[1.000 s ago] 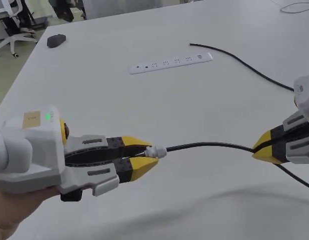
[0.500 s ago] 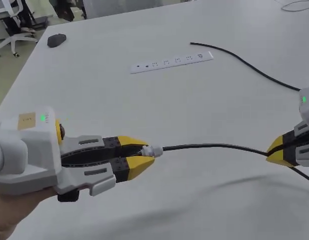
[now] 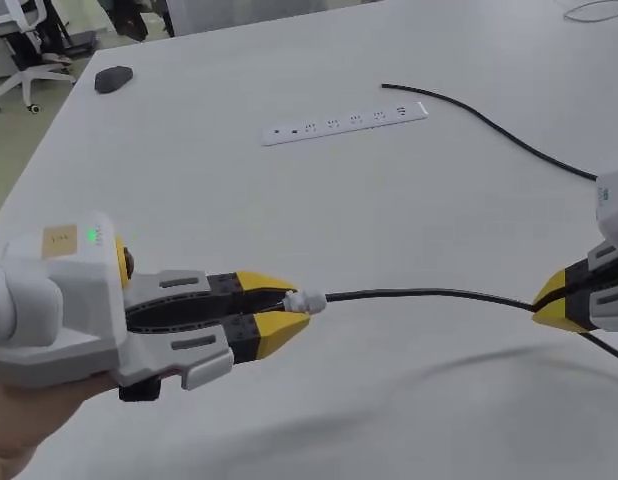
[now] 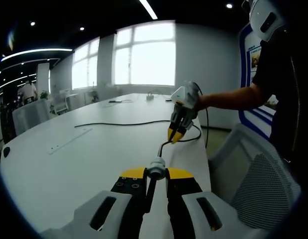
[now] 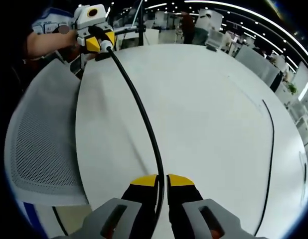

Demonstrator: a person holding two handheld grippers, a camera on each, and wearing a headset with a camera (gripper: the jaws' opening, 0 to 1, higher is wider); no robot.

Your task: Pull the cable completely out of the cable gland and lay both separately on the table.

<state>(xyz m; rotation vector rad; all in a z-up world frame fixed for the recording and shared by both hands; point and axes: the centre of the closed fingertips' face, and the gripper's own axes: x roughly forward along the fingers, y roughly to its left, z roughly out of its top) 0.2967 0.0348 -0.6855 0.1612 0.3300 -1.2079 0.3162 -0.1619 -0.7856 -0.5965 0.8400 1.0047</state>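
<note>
Black cable point(image 3: 419, 294) crosses the counter point(image 3: 289, 210); left tongs point(image 3: 294, 303), nine o'clock, pinch its cable gland point(image 3: 308, 301); right tongs point(image 3: 539, 305), three o'clock, pinch the cable.

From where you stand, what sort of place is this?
Probably an open-plan office or meeting room: a long white table with a power strip on it, a mesh office chair beside it, and tall windows under ceiling lights.
</note>
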